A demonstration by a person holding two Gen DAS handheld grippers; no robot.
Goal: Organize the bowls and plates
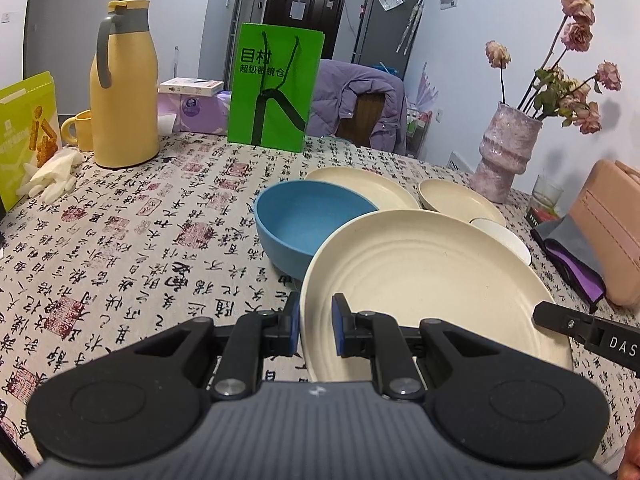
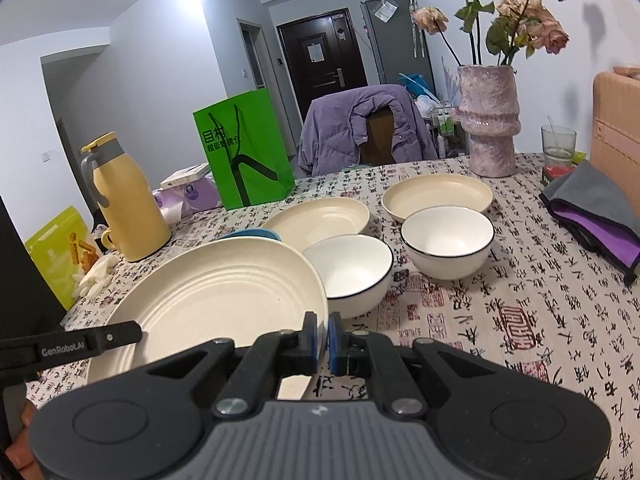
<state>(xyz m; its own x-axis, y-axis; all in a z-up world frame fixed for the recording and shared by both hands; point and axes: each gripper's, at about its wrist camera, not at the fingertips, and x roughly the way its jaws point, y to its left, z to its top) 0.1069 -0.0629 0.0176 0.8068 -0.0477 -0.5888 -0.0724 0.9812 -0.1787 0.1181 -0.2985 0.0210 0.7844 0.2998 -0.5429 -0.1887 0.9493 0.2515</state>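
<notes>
Plate point(image 1: 432, 280) rims sit clamped in my left tongs point(image 1: 316, 328) and right tongs point(image 2: 322, 340); bench point(image 1: 140, 240) leftward lies open.

Left gripper point(image 1: 315, 330), black two-finger tool with blue pads: jaws narrow, clamped on near left rim of large cream ridged plate point(image 1: 432, 292); points forward and downward. Right gripper point(image 2: 322, 340), same build: jaws nearly closed, pinching same plate's right rim point(image 2: 224, 300); also angled downward. Each gripper's finger visible at frame edge in other wrist view. Plate tilted, held between both tools. Part of person's hand point(image 2: 18, 446) at lower left corner of right wrist view.
</notes>
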